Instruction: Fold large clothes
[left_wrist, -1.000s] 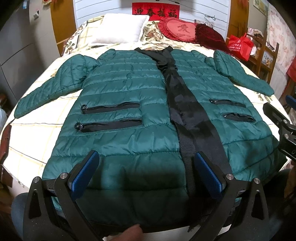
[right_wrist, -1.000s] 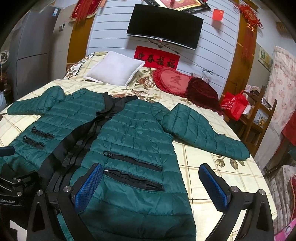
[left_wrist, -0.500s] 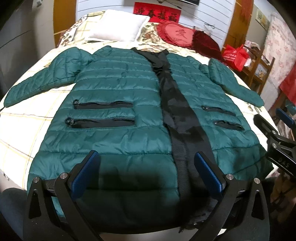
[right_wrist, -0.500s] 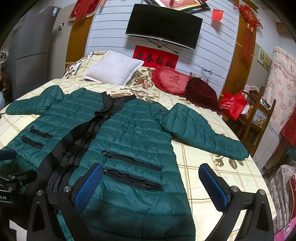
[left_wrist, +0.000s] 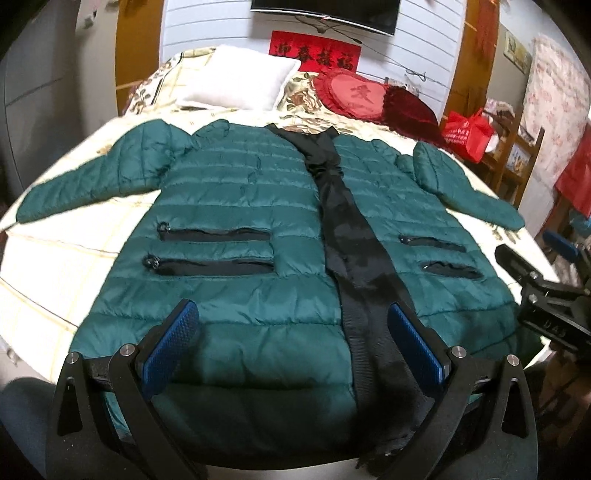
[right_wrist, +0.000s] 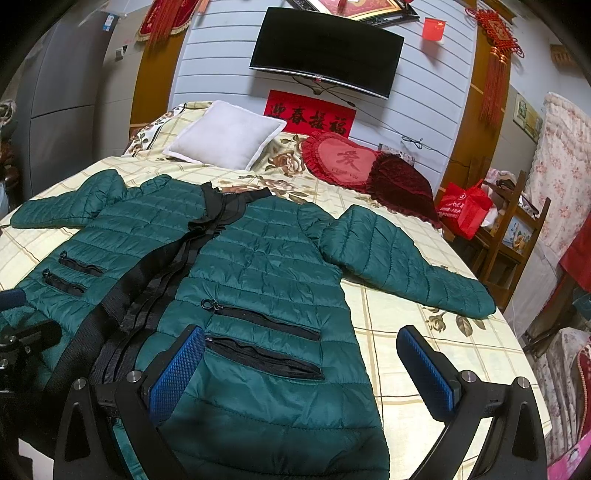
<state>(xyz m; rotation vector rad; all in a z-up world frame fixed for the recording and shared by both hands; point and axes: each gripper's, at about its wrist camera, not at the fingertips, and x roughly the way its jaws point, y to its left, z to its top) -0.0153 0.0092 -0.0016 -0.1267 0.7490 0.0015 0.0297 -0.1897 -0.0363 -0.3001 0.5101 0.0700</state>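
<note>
Bed (right_wrist: 399, 325) — green jacket (right_wrist: 258, 266) spread flat; white pillow (right_wrist: 225, 134), seemingly two red cushions (right_wrist: 343, 162).

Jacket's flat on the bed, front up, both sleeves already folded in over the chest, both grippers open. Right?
Not quite: the sleeves are not folded in. The left sleeve and right sleeve lie spread out on the bed, as both wrist views show. The rest holds: the jacket lies flat, front up, and the left gripper and right gripper are open.

Green quilted jacket (left_wrist: 258, 206) flat on bed, front up, sleeves outspread.
</note>
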